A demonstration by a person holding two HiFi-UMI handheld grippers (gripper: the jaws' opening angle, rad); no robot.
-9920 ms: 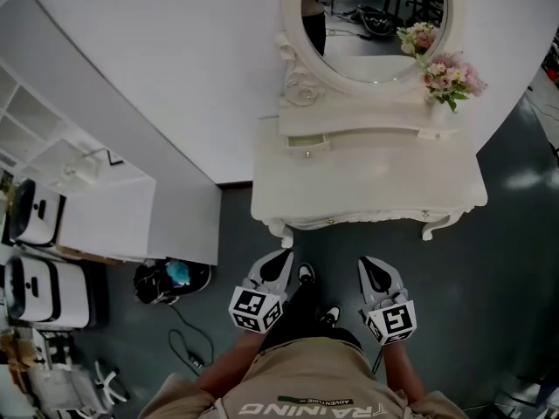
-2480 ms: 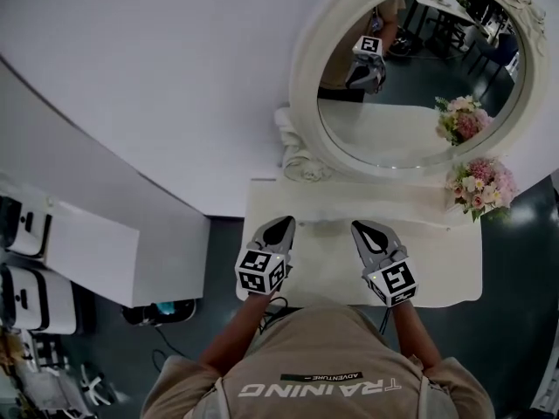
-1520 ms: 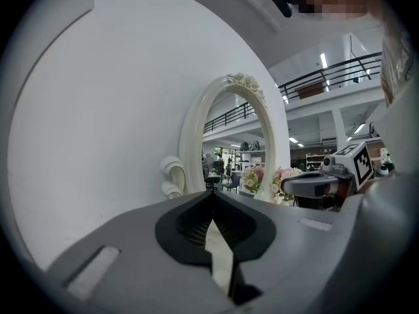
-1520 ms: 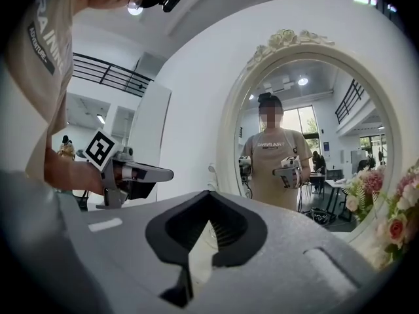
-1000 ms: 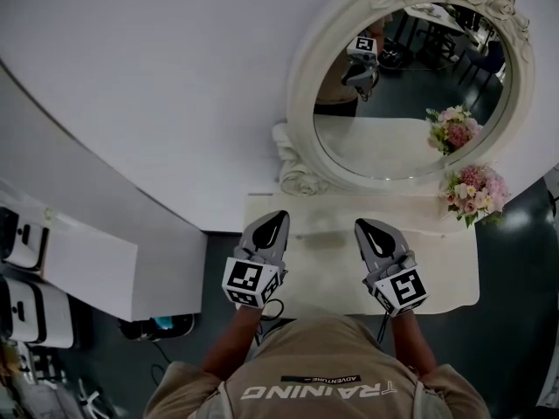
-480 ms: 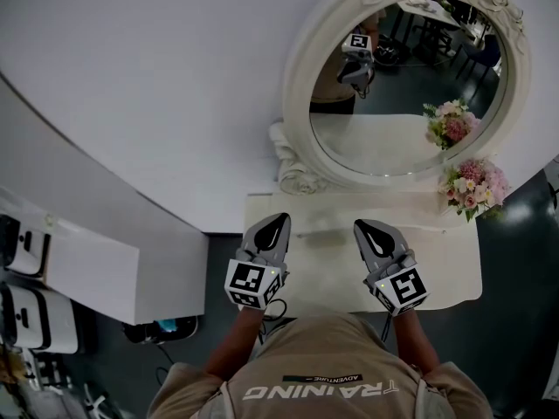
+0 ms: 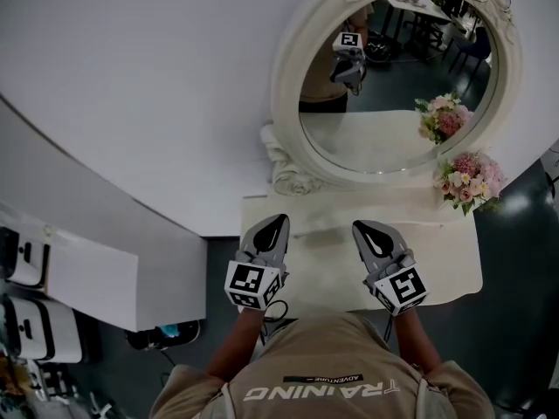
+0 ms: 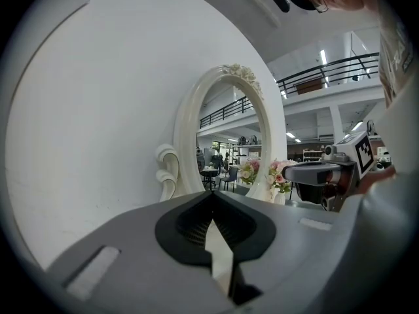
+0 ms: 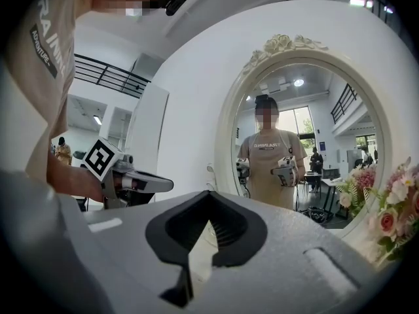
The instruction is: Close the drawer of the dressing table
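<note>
The white dressing table (image 7: 441, 264) stands against the wall under its oval mirror (image 7: 393, 68). My left gripper (image 7: 274, 225) and right gripper (image 7: 367, 230) hover side by side over the table top, tips toward the low raised shelf (image 7: 327, 216) below the mirror. Both are shut with nothing between the jaws, which the left gripper view (image 8: 211, 196) and the right gripper view (image 9: 209, 195) confirm. The shelf's small drawer lies between the two tips. From above I cannot tell how far out it stands.
A pink flower bouquet (image 7: 467, 177) sits at the table's back right. A white cabinet (image 7: 87, 273) stands to the left, with a black object (image 7: 162, 333) on the dark floor beside it. The mirror reflects the person and both grippers.
About ten seconds ago I stood back from the table and the upper left drawer was pulled out. Since then I have stepped up to it. Over the last second both grippers barely moved.
</note>
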